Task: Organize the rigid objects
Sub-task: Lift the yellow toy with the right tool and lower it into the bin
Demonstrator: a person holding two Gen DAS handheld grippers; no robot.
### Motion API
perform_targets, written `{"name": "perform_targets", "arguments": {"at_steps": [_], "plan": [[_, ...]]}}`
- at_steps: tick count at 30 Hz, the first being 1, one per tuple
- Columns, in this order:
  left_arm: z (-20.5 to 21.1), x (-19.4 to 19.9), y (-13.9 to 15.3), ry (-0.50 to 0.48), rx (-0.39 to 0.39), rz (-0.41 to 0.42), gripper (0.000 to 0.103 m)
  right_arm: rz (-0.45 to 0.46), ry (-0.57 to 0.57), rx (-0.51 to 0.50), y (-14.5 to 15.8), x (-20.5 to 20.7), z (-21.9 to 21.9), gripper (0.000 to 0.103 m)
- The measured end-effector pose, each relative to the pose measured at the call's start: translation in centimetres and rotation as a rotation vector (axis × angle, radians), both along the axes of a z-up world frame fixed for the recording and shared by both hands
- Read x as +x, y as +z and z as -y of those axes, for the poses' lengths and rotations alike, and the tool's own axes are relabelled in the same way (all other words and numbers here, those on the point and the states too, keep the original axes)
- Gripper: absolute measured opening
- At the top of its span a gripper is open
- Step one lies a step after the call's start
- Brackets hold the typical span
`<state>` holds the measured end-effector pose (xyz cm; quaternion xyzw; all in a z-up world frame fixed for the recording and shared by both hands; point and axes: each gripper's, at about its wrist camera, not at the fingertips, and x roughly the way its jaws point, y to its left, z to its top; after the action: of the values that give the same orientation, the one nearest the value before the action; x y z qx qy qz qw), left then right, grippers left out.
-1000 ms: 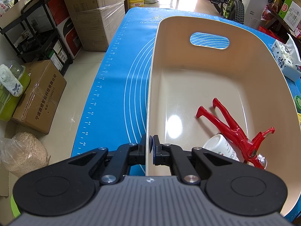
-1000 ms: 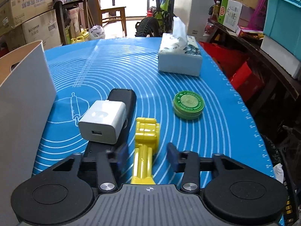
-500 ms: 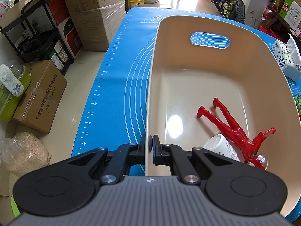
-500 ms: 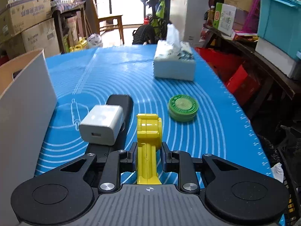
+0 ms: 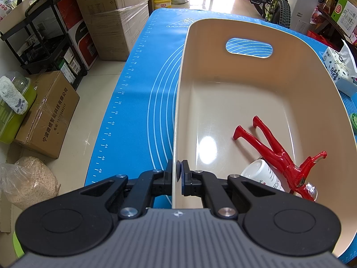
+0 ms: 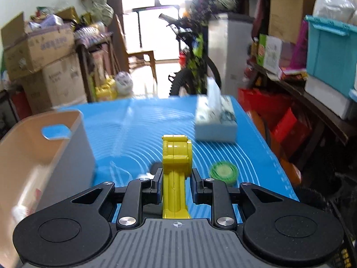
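Lifted off the blue silicone mat (image 6: pixel 142 120) since the earlier frame, the yellow plastic toy tool (image 6: pixel 176 154) now rides above the surface instead of lying on it, clamped between the fingers of the right gripper (image 6: pixel 176 178), and the view is blurred. In the left wrist view, the left gripper (image 5: pixel 177 174) is closed on the near left rim of the beige plastic bin (image 5: pixel 245 29), one finger outside the wall and one inside. Within the bin, a glossy red plastic figure (image 5: pixel 274 154) lies at the near right, resting across a white cylindrical bottle (image 5: pixel 261 174) on its side. In the right wrist view, the bin stands at the left; a green round tin (image 6: pixel 224 170) lies just right of the toy, and a white tissue box (image 6: pixel 215 122) sits farther back.
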<state>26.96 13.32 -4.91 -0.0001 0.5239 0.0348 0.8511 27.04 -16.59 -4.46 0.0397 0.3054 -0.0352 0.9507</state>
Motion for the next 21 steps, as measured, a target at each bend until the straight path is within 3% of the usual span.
{"name": "perform_targets", "arguments": {"at_steps": [12, 21], "plan": [[0.0, 0.0, 0.0, 0.000, 0.000, 0.000, 0.006, 0.086, 0.173, 0.043, 4.5, 0.8, -6.2, 0.033], [0.1, 0.0, 0.0, 0.000, 0.000, 0.000, 0.006, 0.030, 0.323, 0.093, 5.0, 1.4, -12.2, 0.033]]}}
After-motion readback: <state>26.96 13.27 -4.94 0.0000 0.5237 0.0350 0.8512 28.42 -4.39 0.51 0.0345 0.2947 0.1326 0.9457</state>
